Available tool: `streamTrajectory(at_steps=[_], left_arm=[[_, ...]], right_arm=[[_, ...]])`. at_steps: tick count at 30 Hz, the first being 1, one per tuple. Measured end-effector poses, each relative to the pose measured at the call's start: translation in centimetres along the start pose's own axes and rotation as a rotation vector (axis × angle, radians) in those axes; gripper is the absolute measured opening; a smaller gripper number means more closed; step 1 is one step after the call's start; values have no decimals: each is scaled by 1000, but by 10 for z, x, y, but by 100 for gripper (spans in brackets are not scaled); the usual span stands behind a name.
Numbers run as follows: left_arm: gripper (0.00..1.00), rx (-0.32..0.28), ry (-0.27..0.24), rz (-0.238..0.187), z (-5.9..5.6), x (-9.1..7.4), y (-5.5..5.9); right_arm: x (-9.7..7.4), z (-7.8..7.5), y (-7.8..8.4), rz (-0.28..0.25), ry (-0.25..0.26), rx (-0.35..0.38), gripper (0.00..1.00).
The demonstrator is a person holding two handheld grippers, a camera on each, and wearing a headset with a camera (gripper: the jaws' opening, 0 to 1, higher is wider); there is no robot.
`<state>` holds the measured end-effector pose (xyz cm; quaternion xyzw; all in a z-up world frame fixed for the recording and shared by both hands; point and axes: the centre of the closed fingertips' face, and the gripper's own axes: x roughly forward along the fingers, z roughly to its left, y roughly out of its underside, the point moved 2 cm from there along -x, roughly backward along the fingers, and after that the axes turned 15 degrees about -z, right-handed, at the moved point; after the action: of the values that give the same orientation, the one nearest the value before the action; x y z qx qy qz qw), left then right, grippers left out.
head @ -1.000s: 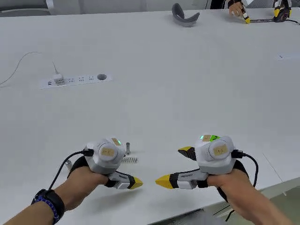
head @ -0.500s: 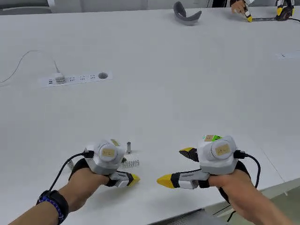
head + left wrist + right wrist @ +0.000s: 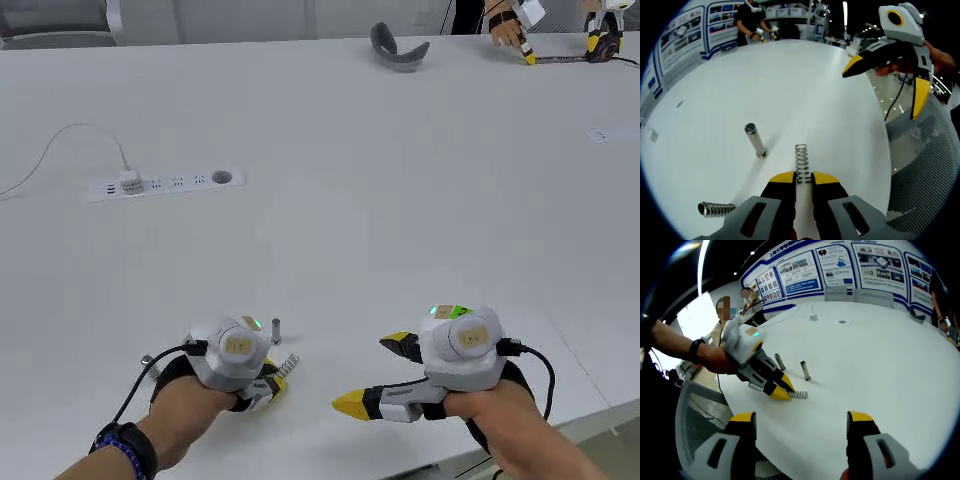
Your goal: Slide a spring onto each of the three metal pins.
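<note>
A plain white worktop (image 3: 400, 180) carries silver-grey metal: a coiled spring (image 3: 801, 162) and a pin (image 3: 755, 141). The left hand-held gripper (image 3: 270, 385) and the right hand-held gripper (image 3: 372, 372) each have a pale grey-white body with a round tan patch, black jaws and bright yellow tips; a green light glows on the right one. A cable (image 3: 140, 375) is black, a power strip (image 3: 165, 184) white, a curved band (image 3: 398, 48) dark grey, a wristband (image 3: 125, 440) black and blue. Wall posters (image 3: 840, 262) are blue and white.
</note>
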<state>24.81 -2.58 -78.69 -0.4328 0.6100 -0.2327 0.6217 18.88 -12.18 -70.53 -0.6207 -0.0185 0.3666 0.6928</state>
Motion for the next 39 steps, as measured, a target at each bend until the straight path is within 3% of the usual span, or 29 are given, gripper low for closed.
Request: streamTrajectory(at_steps=[3,10,19,39], left_arm=[[11,-65,-39,-6,0,-2,0],[11,-82,-55,3,-2,-9,4],[10,-128,-85,-20,-3,-29,12],[10,-143,-106,-80,-14,-75,11]], right_arm=[[-1,-2,0,-6,7,12,75],[-2,0,2,-6,7,23,74],[2,6,3,-11,-7,27,74],[18,29,5,0,-88,39,71]])
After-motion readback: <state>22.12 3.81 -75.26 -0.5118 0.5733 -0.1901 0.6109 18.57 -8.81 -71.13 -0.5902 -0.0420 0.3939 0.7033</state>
